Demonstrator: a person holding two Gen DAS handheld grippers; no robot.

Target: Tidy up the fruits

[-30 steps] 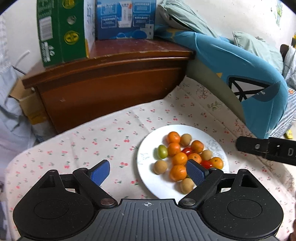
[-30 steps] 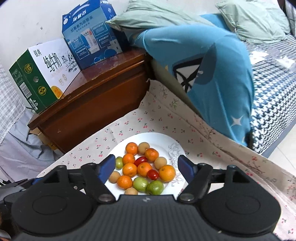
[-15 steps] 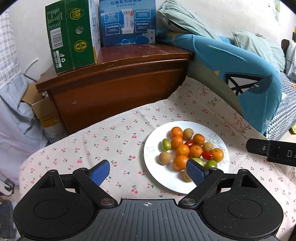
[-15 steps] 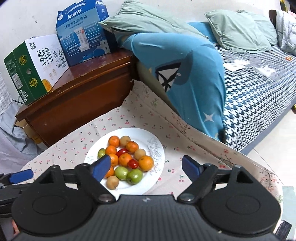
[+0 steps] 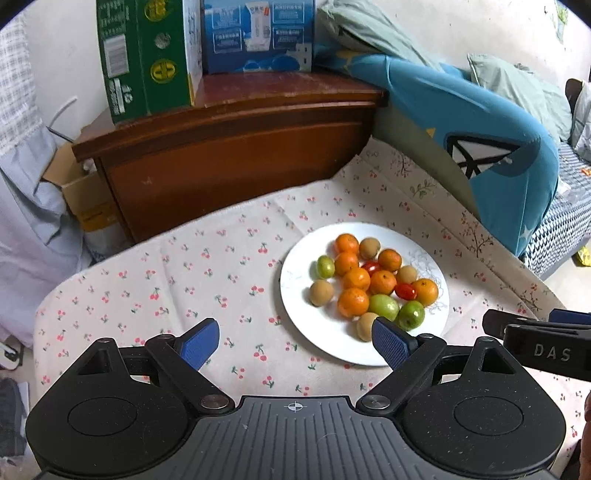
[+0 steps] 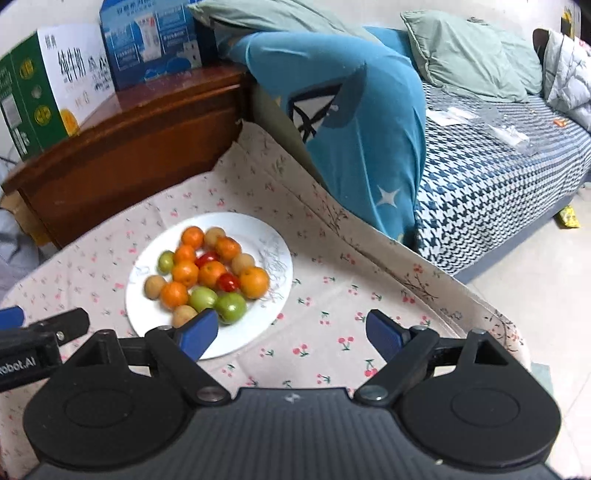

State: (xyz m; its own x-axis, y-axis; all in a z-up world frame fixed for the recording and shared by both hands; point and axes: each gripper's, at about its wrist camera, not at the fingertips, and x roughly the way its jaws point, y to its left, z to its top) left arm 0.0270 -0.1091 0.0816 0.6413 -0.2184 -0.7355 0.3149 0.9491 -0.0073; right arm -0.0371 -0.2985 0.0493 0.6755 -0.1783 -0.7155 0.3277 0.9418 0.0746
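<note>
A white plate (image 5: 295, 288) on a cherry-print cloth holds several small oranges (image 5: 356, 278), green fruits (image 5: 384, 305), brown round fruits (image 5: 320, 292) and red tomatoes (image 5: 405, 291). It also shows in the right wrist view (image 6: 136, 295). My left gripper (image 5: 295, 343) is open and empty, above the cloth just left of the plate's near rim. My right gripper (image 6: 291, 332) is open and empty, above the cloth right of the plate. Its side shows in the left wrist view (image 5: 535, 343).
A wooden cabinet (image 5: 236, 147) stands behind the table with a green carton (image 5: 147, 55) and a blue carton (image 5: 258, 33) on top. A blue cushion (image 6: 351, 122) leans at the table's right edge. A bed (image 6: 498, 166) lies beyond it.
Both grippers have drawn back and up from the plate. The right gripper has swung to the right, so the plate now sits to its left. Both stay open.
</note>
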